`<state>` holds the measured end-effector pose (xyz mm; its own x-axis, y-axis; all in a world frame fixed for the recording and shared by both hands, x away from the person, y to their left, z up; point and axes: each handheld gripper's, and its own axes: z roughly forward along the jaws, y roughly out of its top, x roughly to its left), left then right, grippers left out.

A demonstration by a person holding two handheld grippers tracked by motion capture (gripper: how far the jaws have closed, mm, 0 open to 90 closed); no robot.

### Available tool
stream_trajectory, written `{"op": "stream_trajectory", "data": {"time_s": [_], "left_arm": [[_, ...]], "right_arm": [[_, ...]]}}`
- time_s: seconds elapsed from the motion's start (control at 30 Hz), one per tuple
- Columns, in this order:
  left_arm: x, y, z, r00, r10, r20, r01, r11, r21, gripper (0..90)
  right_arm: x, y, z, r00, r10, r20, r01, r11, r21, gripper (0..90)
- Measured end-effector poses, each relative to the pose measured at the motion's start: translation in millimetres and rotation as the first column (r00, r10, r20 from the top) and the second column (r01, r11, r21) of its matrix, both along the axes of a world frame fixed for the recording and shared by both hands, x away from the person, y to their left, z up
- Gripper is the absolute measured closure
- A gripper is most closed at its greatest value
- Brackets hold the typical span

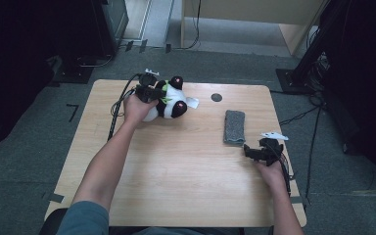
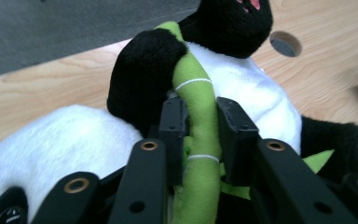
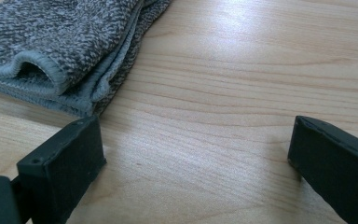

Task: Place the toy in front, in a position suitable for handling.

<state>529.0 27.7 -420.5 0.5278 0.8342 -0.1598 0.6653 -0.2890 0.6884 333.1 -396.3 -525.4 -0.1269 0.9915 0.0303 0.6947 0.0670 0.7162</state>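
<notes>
Two grippers: one works at the far left of the counter (image 1: 176,166), the other waits by its right edge.
High view, left gripper (image 1: 152,91): it meets the panda plush (image 1: 169,102) near the far-left corner, the left hand (image 1: 137,107) behind it.
High view, right gripper (image 1: 254,152): it sits low at the right edge, just short of the folded grey cloth (image 1: 234,127), which lies lengthwise toward the far edge.
High view, cable hole (image 1: 216,97): between panda and cloth, at the far edge.
Left gripper view, jaws: narrowed on the green bamboo stalk (image 2: 199,107) stitched across the panda's (image 2: 256,98) chest, one pad on each side and touching it.
Left gripper view, handling: I judge the plush light, soft and squashy; the slim stalk gives firmer purchase than the round body, though it may stretch when pulled.
Right gripper view, jaws: spread wide over bare wood, holding nothing.
Right gripper view, cloth (image 3: 60,42): its layered hem lies just beyond the left-hand jaw; limp knit, best pinched at that edge.
</notes>
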Motion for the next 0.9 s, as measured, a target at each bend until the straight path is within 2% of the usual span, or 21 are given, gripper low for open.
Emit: {"op": "stream_trajectory", "data": {"time_s": [0.1,0.23,0.27,0.3,0.37,0.5,0.67,0.73,0.83,0.9], "left_arm": [[-4.8,-0.1,8.4,0.9997,-0.008,0.024,0.007,0.9988,0.048,76.8],[-8.8,1.1,13.9,0.9997,-0.019,0.018,0.018,0.9982,0.058,77.2],[-13.0,1.1,18.8,0.9994,-0.014,0.031,0.012,0.9968,0.079,77.3],[-13.0,1.1,18.8,0.9994,-0.014,0.031,0.012,0.9968,0.079,77.4],[-22.1,2.4,27.0,0.9985,-0.014,0.053,0.01,0.998,0.063,77.4],[-32.7,5.1,35.7,0.9983,-0.02,0.055,0.018,0.9993,0.031,77.5],[-59.2,6.4,47.2,0.9981,-0.045,0.043,0.043,0.9985,0.034,77.5],[-71.6,6.3,50.6,0.9979,-0.033,0.056,0.031,0.9987,0.04,77.4],[-90.4,5.1,55.3,0.9967,-0.049,0.065,0.044,0.9969,0.065,77.4],[-101.7,5.2,56.9,0.9966,-0.064,0.052,0.061,0.9964,0.059,77.4]], "right_arm": [[0.0,0.1,0.0,1.0,0.0,0.0,0.0,1.0,0.001,3.3],[0.1,0.1,0.0,1.0,-0.001,0.0,0.001,1.0,0.001,3.3],[0.1,0.2,0.1,1.0,-0.001,-0.001,0.001,1.0,0.002,3.3],[0.1,0.2,0.1,1.0,-0.001,-0.001,0.001,1.0,0.002,3.3],[0.1,0.3,0.1,1.0,-0.001,-0.001,0.001,1.0,0.002,3.3],[0.1,0.3,0.1,1.0,-0.001,-0.001,0.001,1.0,0.002,3.3],[0.1,0.4,0.1,1.0,-0.001,-0.001,0.001,1.0,0.003,3.3],[0.1,0.4,0.1,1.0,-0.002,-0.001,0.002,1.0,0.003,3.4],[0.3,0.4,0.1,1.0,-0.002,0.001,0.002,1.0,0.002,3.4],[0.2,0.5,0.1,1.0,-0.004,0.0,0.004,1.0,0.003,3.4]]}}
